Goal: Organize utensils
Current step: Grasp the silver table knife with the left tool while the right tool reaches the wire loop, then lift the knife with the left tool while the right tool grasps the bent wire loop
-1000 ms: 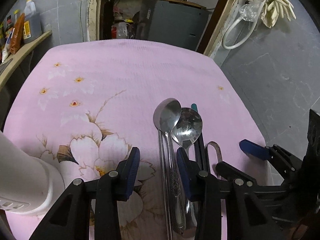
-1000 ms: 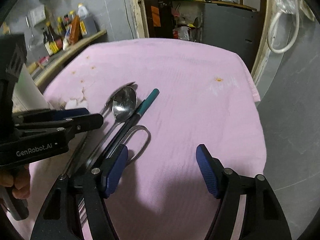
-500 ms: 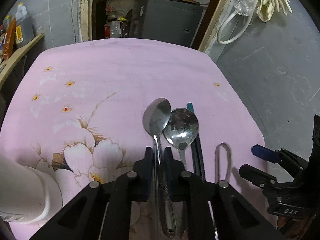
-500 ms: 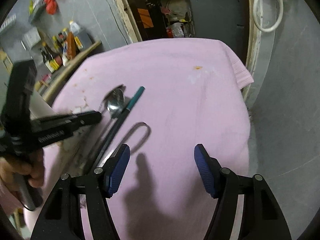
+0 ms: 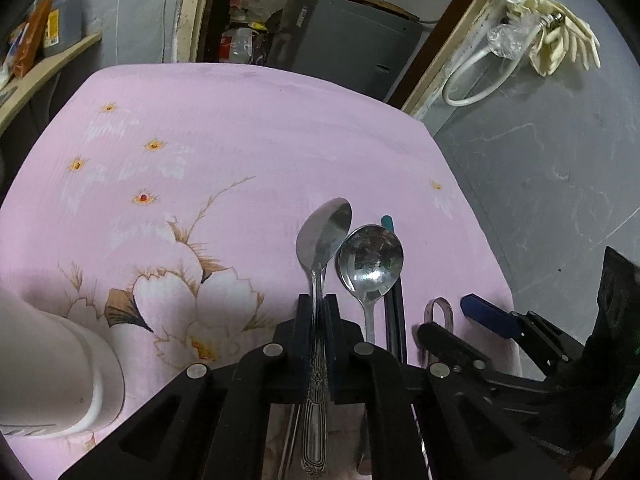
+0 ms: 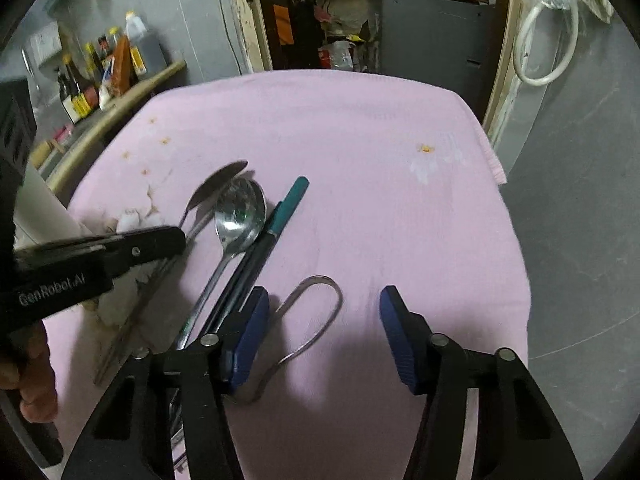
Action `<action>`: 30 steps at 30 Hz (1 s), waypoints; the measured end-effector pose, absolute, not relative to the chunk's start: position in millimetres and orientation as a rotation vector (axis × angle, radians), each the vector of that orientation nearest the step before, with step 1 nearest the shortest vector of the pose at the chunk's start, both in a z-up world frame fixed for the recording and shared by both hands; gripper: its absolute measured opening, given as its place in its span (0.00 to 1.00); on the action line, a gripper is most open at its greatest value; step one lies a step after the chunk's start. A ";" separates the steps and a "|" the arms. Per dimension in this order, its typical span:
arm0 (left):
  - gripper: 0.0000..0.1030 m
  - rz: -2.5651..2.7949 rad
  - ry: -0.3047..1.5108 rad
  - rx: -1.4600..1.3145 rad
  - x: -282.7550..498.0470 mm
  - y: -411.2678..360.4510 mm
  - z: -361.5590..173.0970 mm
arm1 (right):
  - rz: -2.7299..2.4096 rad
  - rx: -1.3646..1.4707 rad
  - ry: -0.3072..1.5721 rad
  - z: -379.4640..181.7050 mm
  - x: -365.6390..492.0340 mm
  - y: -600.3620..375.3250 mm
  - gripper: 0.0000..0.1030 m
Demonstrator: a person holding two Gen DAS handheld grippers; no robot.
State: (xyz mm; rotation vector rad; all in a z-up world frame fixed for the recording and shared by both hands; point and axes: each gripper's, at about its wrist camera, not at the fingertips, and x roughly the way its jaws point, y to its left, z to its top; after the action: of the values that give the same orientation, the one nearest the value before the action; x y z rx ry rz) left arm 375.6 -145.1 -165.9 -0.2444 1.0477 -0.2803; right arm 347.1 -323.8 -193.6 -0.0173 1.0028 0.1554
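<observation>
The left gripper (image 5: 318, 320) is clenched on the patterned spoon's (image 5: 320, 264) thin neck near the pink cloth's (image 5: 240, 128) near edge — stiff, slick metal, likely to pivot. The right gripper (image 6: 320, 332), jaws just narrowing, straddles the wire loop (image 6: 316, 312) without pinching it.

The only legible lettering is "GenRobot.AI", printed in pale letters along the black side of the left tool (image 6: 176, 240), seen from the right wrist view near the worktop's left edge. The bottles (image 6: 86, 76) on the shelf beyond the worktop's far left corner carry labels, but these are too small and blurred to read.
</observation>
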 end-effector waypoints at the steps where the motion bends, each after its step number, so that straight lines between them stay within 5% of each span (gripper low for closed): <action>1: 0.06 -0.281 1.048 -0.247 375.7 -144.7 -166.7 | 0.158 -0.014 1.010 -190.9 344.9 -324.6 0.40; 8: 0.06 -0.291 1.085 -0.309 372.4 -145.2 -170.1 | 0.216 0.065 1.050 -189.0 325.1 -345.1 0.27; 30: 0.05 -0.328 1.194 -0.312 363.6 -150.3 -172.5 | 0.145 0.174 1.108 -202.0 291.4 -348.8 0.27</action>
State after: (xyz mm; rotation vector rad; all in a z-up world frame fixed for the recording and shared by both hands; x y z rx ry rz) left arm 363.6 -150.3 -172.5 -0.3116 1.1936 -0.3282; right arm 291.4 -348.8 -202.0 0.1743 1.1077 0.1446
